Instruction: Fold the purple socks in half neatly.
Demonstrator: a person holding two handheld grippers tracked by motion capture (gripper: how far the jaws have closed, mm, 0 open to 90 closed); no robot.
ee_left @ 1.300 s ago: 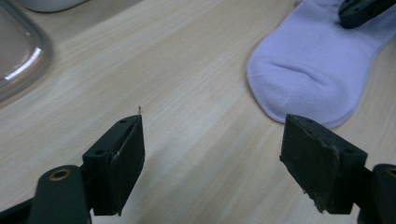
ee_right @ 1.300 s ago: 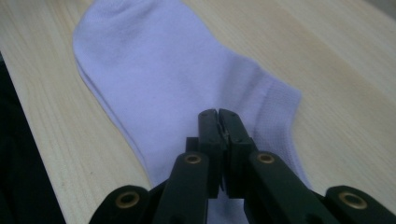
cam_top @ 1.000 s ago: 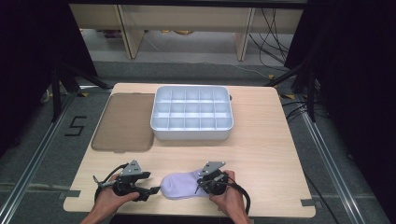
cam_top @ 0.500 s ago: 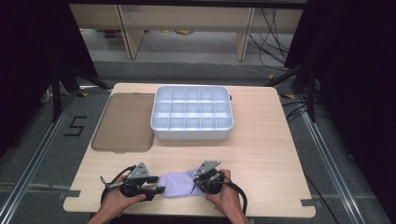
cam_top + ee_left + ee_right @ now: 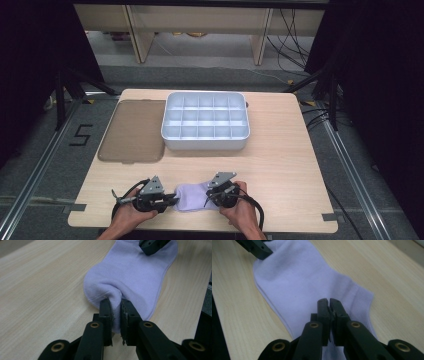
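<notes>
Near edge of the desk (image 5: 280, 170): the left claw (image 5: 115, 305), its jaws having just closed, now pinches the left end of the sock (image 5: 192, 197), while the right claw (image 5: 329, 303) clamps its right end, readying a two-handed lift or fold.

The sock (image 5: 191, 196) is lying flat on the tabletop (image 5: 280, 170) near its front edge. It is a pale lavender ankle sock of fine knit with a ribbed cuff. One end is being pinched up into a small fold; the cuff end is being clamped; the middle is resting flat on the wood.
</notes>
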